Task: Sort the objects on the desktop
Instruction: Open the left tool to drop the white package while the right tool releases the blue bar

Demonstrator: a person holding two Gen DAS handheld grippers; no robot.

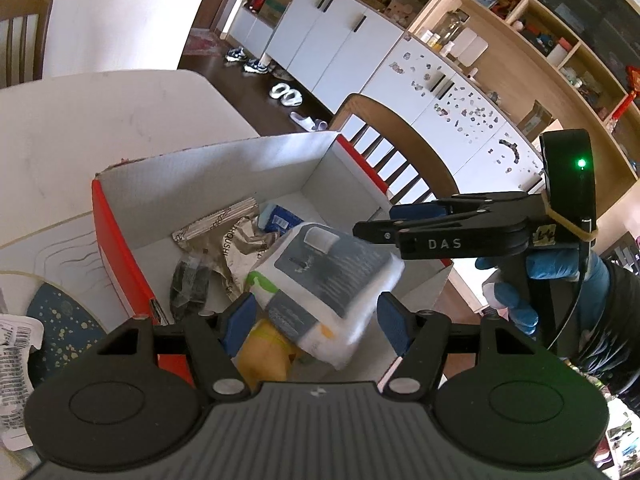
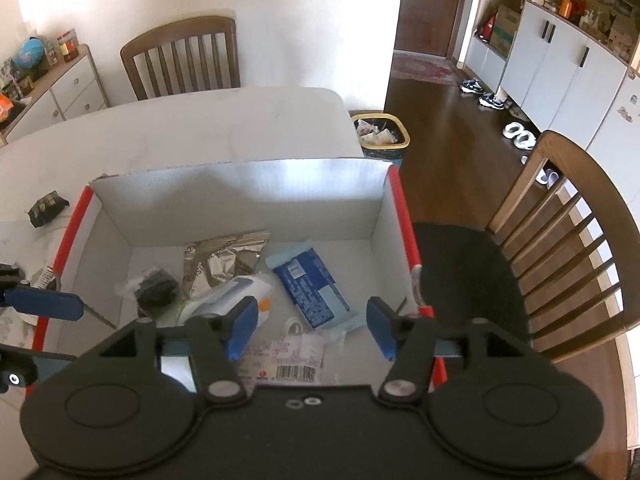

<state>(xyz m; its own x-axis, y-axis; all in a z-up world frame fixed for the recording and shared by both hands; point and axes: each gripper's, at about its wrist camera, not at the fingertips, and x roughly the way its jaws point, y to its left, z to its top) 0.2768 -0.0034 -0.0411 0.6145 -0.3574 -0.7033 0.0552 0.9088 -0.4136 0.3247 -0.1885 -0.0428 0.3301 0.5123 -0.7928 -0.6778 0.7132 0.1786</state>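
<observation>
A red box with white inner walls (image 1: pixel 240 176) (image 2: pixel 240 200) stands on the white table. My left gripper (image 1: pixel 316 324) hovers open over its near edge. A blurred white and grey pack (image 1: pixel 328 276) sits just beyond its blue pads, apart from both. The box also holds a silver foil bag (image 2: pixel 220 258), a blue packet (image 2: pixel 310 288), a black packet (image 2: pixel 156 288), the white pack (image 2: pixel 232 294) and a barcoded pouch (image 2: pixel 288 356). My right gripper (image 2: pixel 312 326) (image 1: pixel 380 222) is open above the box with nothing between its fingers.
A black packet (image 2: pixel 46 208) and a printed slip (image 1: pixel 16 360) lie on the table left of the box, by a blue speckled mat (image 1: pixel 60 320). Wooden chairs (image 2: pixel 568 248) (image 2: pixel 180 60) stand at the right and far sides. A bin (image 2: pixel 380 134) sits on the floor.
</observation>
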